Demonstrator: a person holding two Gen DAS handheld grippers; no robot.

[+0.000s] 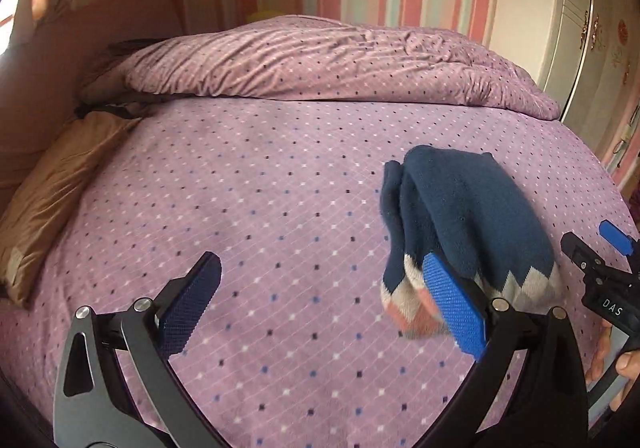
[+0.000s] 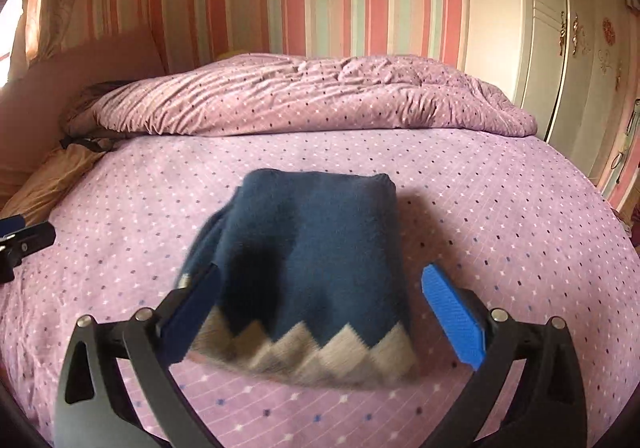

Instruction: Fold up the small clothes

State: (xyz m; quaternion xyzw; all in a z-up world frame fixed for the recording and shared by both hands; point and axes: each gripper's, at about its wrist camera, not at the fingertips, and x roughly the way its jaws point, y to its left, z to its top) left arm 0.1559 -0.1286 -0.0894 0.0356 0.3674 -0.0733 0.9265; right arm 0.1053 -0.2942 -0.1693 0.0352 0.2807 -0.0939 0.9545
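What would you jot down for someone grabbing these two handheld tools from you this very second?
Left tool: open, holding nothing, above the purple bedsheet.
Right tool: open too, pads clear of the cloth.
The navy knit garment with the zigzag hem lies folded on the sheet, in front of the right tool.
Done: that piece looks folded and let go.
Left: check the fold is tidy. No other small clothes are in view; a rumpled duvet lies further back.

Left gripper: jaws spread wide, nothing between the pads, angled downward. Right gripper: jaws equally wide, pads pressing nothing. Bare fingers wrap the right handle.
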